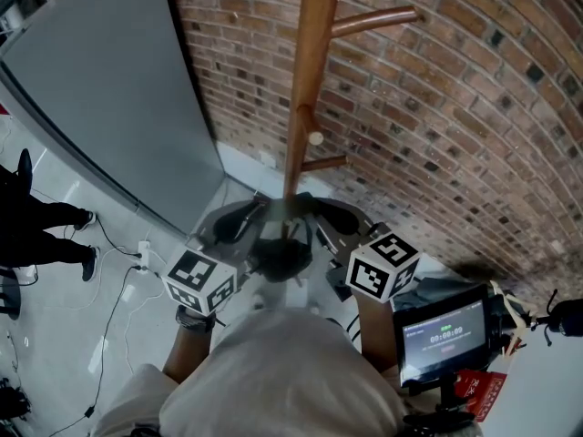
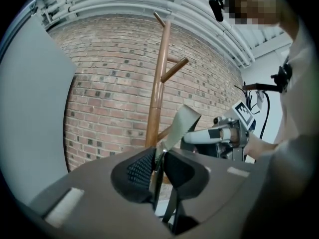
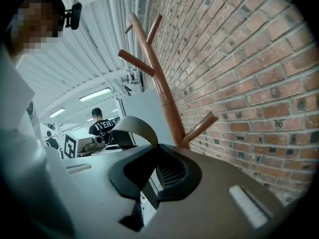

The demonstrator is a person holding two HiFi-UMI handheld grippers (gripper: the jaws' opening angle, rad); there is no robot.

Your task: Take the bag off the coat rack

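Note:
The wooden coat rack [image 1: 305,71] stands against the brick wall, and the pegs [image 1: 373,18] in view are bare. A dark bag [image 1: 281,255] hangs low in front of its pole, between my two grippers. My left gripper [image 1: 244,218] is shut on the bag's grey strap [image 2: 180,124], which rises from the left gripper [image 2: 157,176] jaws and bends toward the right gripper [image 2: 225,133]. My right gripper [image 3: 149,176] is shut on the same strap [image 3: 133,125], which loops up and left out of its jaws. The strap lies on no peg that I can see.
The brick wall [image 1: 455,107] runs behind the rack, with a grey panel [image 1: 109,89] to its left. Cables [image 1: 114,289] cross the floor, and a person's legs [image 1: 46,230] stand at the far left. A small screen [image 1: 444,335] sits at lower right. Another person [image 3: 102,126] stands far off.

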